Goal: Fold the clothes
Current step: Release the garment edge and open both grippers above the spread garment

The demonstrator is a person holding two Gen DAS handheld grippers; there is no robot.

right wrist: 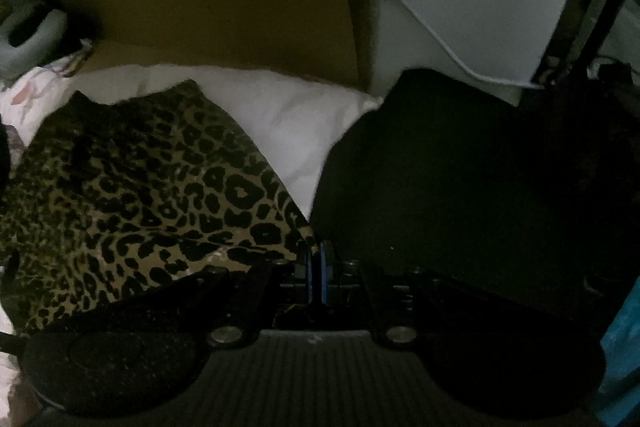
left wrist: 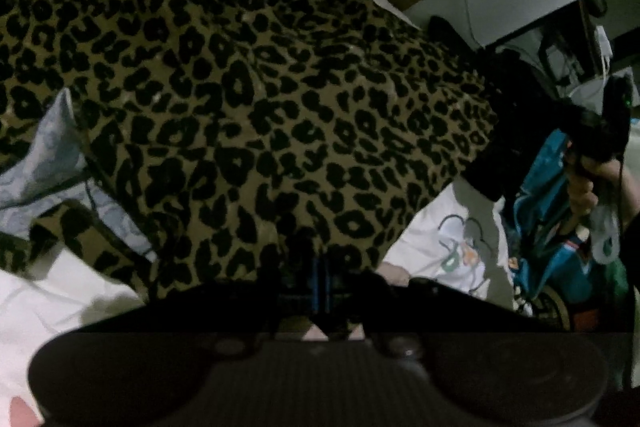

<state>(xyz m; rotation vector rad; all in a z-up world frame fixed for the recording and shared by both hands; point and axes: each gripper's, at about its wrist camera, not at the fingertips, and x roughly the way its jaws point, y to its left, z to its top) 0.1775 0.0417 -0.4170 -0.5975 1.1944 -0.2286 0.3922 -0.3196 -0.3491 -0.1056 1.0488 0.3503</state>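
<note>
Left wrist view: tan-and-black leopard-print fabric garment (left wrist: pixel 248 99) stretched wide and taut, filling most of frame, lifted above white bed sheet (left wrist: pixel 44 303). Left tool (left wrist: pixel 322 279) clenched on its lower hem, blue pads pressed together. Far right corner of the garment pinched by right tool (left wrist: pixel 516 131), held by a hand (left wrist: pixel 588 187). White printed T-shirt (left wrist: pixel 460 243) lies below.

Right wrist view: right tool (right wrist: pixel 316 267) clamped on the leopard garment's corner; cloth spreads left, wrinkled. White pillow (right wrist: pixel 296 123), brown cardboard box (right wrist: pixel 240 7) behind.

right tongs (right wrist: pixel 316 267) – clamped on leopard-print garment (right wrist: pixel 132 195) | black cloth (right wrist: pixel 460 187) beside
</note>
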